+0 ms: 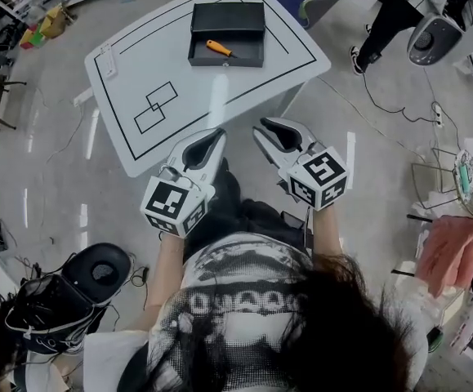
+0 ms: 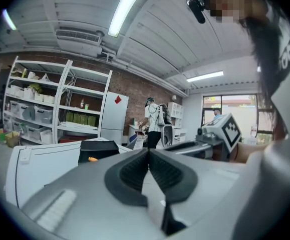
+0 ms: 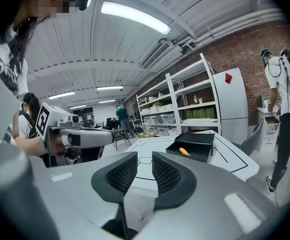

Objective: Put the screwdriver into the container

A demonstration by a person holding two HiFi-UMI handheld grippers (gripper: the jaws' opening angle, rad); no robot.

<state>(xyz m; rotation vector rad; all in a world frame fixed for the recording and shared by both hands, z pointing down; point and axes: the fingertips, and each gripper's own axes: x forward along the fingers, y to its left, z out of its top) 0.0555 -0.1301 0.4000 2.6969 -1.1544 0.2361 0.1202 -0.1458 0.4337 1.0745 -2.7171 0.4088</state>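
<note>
While the orange-handled screwdriver [image 1: 218, 49] lies in the black rectangular container [image 1: 228, 19], left tool [image 1: 217, 135] closed, empty, right tool [image 1: 263, 126] parted, empty.

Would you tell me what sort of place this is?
Probably a robotics lab or workshop: stocked metal shelves against a brick wall, cables on the floor, and a line-marked table.

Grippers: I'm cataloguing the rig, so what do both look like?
The left gripper and right gripper are matching light-grey shells with black ribbed pads, each with a white cube of black square markers. The top worn is black-and-white patterned.
</note>
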